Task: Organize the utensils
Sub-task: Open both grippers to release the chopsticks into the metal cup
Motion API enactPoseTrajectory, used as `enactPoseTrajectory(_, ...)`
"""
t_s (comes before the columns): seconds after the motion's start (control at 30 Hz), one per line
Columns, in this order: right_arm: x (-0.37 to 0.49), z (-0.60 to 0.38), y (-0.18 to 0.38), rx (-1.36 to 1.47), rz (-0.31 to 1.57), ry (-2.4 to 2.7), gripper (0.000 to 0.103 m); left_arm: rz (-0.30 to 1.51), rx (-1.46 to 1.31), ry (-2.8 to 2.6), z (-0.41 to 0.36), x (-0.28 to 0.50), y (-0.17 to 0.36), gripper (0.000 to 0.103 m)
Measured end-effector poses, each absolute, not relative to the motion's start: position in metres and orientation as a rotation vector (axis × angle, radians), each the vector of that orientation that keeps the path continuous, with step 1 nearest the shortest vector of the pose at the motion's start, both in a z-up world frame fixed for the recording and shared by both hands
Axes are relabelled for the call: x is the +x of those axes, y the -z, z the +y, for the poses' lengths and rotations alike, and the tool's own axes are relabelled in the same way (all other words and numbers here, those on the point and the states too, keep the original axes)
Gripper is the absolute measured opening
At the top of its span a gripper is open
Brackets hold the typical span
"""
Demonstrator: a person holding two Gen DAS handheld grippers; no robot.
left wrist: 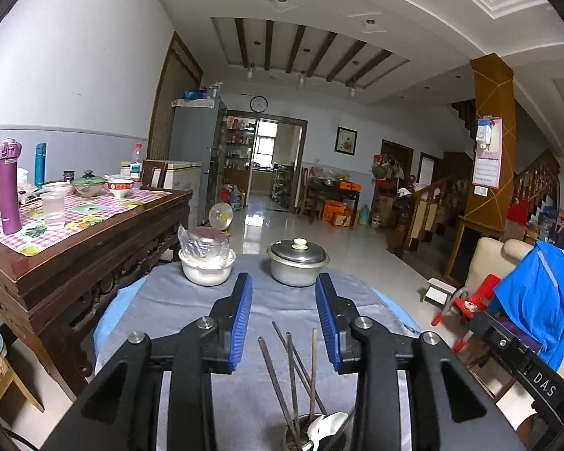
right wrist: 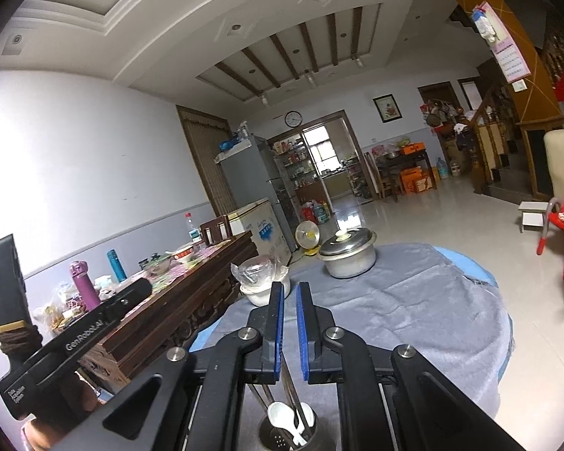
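1. "DAS" stands in white capitals on the black body of the right gripper [left wrist: 522, 360], seen at the lower right edge of the left wrist view.
2. "GenRobot.AI" runs in white along the black bar of the left gripper [right wrist: 90, 332], seen in the right wrist view.
3. Small white print on that gripper's near end is too small to read with certainty.

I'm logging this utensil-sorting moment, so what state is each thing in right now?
left gripper: open, empty, above the holder.
right gripper: nearly closed; whether it grips a chopstick is unclear.
chopsticks: standing in the holder, leaning.
white spoons: in the holder.
utensil holder: upright.
metal pot: lidded.
white bowl: holds a plastic-wrapped container.
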State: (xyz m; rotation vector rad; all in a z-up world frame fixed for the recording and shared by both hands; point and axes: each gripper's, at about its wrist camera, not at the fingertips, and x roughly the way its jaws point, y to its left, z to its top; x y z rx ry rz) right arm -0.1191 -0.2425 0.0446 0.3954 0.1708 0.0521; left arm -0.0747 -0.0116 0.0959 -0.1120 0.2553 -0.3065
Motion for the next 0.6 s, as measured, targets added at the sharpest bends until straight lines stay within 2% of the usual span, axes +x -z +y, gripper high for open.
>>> enactPoseTrajectory(0.2,-0.118,-0.25,-0.042,0.435,0.187,-0.034,0.009,0.275,-0.128,0.279,-0.005,-0.07,-0.093,0.04)
enactPoseTrajectory(0.3,-0.119,-0.253,-0.042,0.446,0.192,-0.032,0.009,0.273,-0.134,0.268,-0.003,-0.07,-0.094,0.046)
enactPoseTrajectory(0.6,-0.118,-0.255,-0.041,0.46,0.204,-0.025,0.009,0.278,-0.156,0.237,0.007,-0.068,-0.092,0.055)
